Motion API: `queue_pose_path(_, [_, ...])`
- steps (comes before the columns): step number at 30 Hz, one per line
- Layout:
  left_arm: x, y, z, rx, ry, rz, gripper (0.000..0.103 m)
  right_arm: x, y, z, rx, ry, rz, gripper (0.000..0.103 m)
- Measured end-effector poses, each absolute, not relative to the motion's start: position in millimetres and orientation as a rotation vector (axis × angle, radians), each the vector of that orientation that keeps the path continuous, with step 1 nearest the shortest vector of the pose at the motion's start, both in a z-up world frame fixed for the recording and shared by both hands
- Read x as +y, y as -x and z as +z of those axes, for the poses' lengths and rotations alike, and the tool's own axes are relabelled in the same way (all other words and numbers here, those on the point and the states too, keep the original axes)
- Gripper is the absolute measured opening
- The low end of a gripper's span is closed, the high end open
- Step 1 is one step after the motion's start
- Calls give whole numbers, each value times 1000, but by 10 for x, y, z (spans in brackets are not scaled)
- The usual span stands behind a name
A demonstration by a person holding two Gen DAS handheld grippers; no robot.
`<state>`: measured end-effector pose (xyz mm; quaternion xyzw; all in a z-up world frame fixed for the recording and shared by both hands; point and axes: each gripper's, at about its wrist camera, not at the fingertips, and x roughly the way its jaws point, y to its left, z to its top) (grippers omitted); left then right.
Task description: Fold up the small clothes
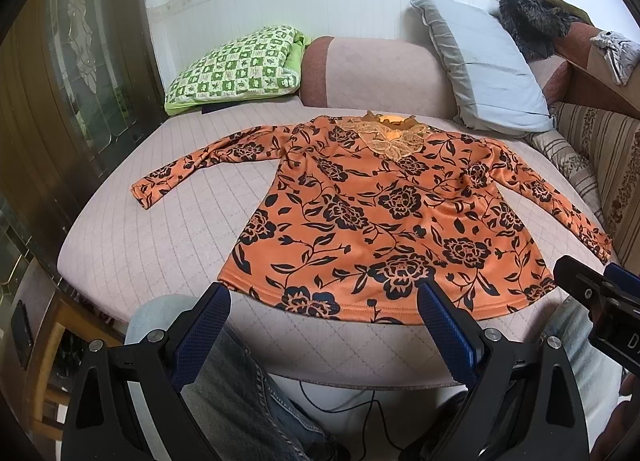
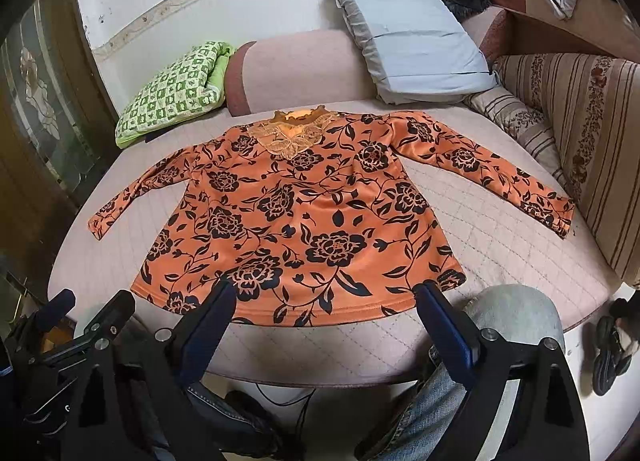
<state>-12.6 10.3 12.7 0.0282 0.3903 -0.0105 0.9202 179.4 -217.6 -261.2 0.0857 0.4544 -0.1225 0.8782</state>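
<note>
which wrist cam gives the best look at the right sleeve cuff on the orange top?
Right wrist view. The right sleeve lies stretched out in full, and its cuff sits clear of the striped cushion. In the left wrist view the same cuff is squeezed towards the distorted edge, just above the right gripper, so detail is poor.

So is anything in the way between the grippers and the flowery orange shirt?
Nothing visible. The orange shirt lies flat on the bed, and both the left gripper and right gripper hang open just before its hem.
</note>
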Motion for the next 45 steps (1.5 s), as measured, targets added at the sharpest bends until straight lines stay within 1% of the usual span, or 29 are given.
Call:
queue_pose_path(1, [99,135,130,802,-59,-22,95,-2179,-1794,-2604,947,-180,-254,91])
queue_pose_path(3, [92,156,144,799,-59,-22,95,-2180,-1790,-2584,949,-183,-249,86])
queue_pose_path(10, [89,175,170,796,-58,-25,95,-2237,-1773,-2548,936,-216,-220,86])
queue_pose_path(14, [27,102,199,793,-62,-53,95,-2388,-1779,-2575,927,-285,-213,86])
queue_pose_path(21, [-213,-321,162,824,-67,-168,95,-2888,-1925,-2778,960,-406,-250,83])
queue_pose_path(26, [-608,-916,11,868,-103,-238,94,-3515,-2132,-3001,970,-536,-358,83])
queue_pose_path(32, [-1263,-1535,-118,893,-183,-297,94,-4176,-2405,-3152,974,-545,-500,83])
queue_pose_path(38, [-1885,-1824,-178,878,-227,-369,94,-4751,-2466,-3174,950,-574,-591,82])
queue_pose_path(45, [-2254,-2109,-377,908,-230,-389,94,-5125,-2522,-3319,961,-606,-619,82])
